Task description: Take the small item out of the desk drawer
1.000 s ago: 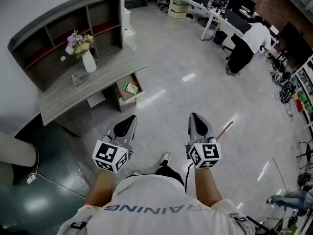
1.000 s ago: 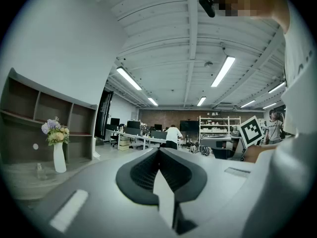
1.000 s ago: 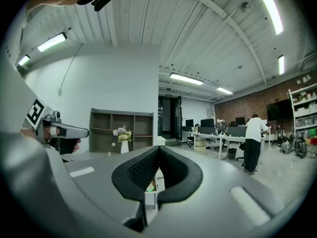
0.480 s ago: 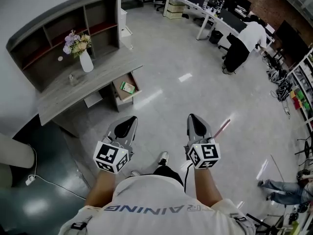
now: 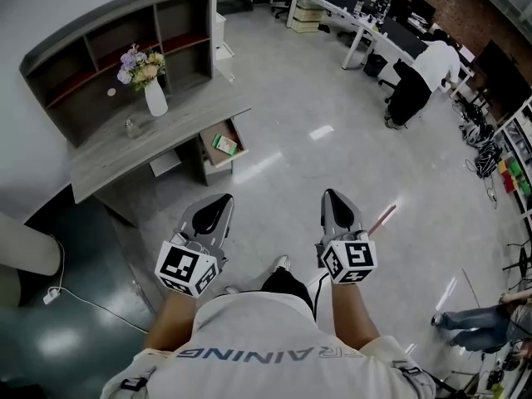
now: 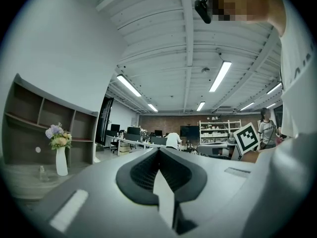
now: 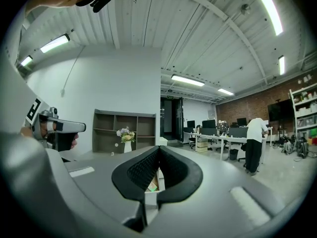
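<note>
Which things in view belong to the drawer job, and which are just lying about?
Job in hand:
desk
open drawer
small green-and-white item inside it
left gripper and right gripper, both shut, empty, well short of the desk

Lying about:
vase of flowers
shelf unit
white cable on the floor
red stick
person at the far desks

Grey desk (image 5: 193,110), flower vase (image 5: 155,99) on top

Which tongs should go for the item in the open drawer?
Left, probably: left tongs sit nearer the open drawer holding the small item than right tongs. Both are shut and empty.
</note>
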A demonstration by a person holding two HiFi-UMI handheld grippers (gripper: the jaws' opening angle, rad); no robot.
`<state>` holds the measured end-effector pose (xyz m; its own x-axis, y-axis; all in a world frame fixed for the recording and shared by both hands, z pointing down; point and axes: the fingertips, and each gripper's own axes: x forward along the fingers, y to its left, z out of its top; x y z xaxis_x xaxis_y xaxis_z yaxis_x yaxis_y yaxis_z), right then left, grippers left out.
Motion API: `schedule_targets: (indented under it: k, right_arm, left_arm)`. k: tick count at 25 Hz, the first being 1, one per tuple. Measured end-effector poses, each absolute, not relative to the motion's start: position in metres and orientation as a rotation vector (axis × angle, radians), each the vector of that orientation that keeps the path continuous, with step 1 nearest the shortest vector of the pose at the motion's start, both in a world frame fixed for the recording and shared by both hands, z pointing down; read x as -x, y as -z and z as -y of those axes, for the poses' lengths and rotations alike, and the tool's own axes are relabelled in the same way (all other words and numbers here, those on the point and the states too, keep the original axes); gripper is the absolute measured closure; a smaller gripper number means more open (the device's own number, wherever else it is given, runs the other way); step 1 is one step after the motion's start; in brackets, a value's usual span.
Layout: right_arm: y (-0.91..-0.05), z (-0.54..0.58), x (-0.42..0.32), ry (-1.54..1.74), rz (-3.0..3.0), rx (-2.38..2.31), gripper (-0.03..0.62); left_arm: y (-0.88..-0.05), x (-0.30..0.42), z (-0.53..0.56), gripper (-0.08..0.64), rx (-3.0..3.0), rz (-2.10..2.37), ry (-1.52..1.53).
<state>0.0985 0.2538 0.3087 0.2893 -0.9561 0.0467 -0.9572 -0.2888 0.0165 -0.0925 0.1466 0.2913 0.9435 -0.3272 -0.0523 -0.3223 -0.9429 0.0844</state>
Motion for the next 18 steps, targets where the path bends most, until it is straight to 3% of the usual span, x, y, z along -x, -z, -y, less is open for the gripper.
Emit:
schedule_targets:
  k: [9,18]
  right_arm:
    - [-0.341,-0.192,-0.093,-0.136,1.977,-2.352,0.575]
    - [-0.355,-0.104,-0.148,-0.189,2.095,-2.306,0.575]
  left_arm:
    - [-0.321,0.100,-0.108,0.561,-2.943,0.630,-0.014]
    - [-0.328,0.058,-0.034,0.561,-2.911,0.756,-0.129]
